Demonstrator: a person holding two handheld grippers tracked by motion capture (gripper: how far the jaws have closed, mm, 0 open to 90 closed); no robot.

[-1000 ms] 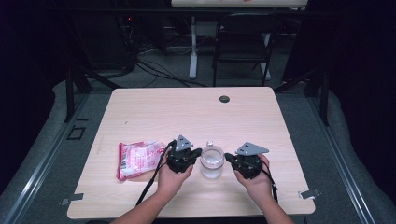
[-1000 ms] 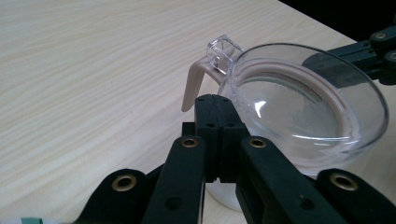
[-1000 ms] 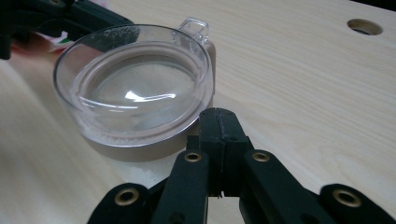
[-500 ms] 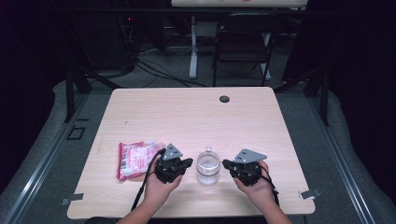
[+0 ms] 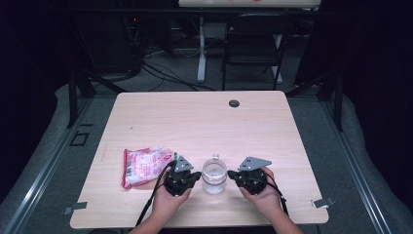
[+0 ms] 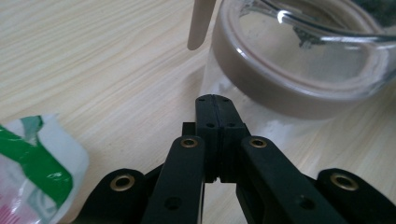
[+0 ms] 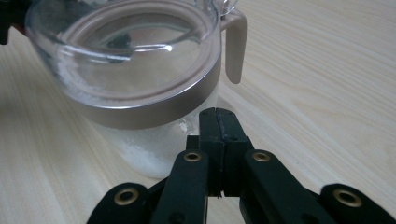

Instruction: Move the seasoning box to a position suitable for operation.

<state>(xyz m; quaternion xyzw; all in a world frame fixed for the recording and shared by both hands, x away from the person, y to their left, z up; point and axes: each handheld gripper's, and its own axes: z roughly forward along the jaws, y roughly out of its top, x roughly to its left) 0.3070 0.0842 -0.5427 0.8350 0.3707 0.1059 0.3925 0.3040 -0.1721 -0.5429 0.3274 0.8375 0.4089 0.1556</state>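
Both hands have drawn back toward the near edge of the table (image 5: 146, 117) since a second ago, when the left tongs (image 5: 194, 176) and right tongs (image 5: 235, 176) stood right against the sides of the glass jar (image 5: 214, 174). Now a small gap of bare table shows on each side of the jar in the high view. The jar itself has not shifted: it stands upright near the front edge, its clear lid (image 7: 126, 51) seated in a tan band (image 7: 154, 112), with white grains in its lower part. The pink snack packet (image 5: 145, 165) lies flat to the left of the left tongs, as before.

Both pairs of tongs are pressed together with nothing between them; in each gripper view the two black jaws meet along their whole length. The left tongs point at the jar's lower wall (image 6: 243, 100) from just beside it, and whether the tips touch the glass cannot be told. The right tongs face the opposite side, just below the band, with the tan lid tab (image 7: 236, 42) up and to their right.

The retreat suggests the jar has been released or not yet taken; a fresh grasp would call for parting the jaws first.
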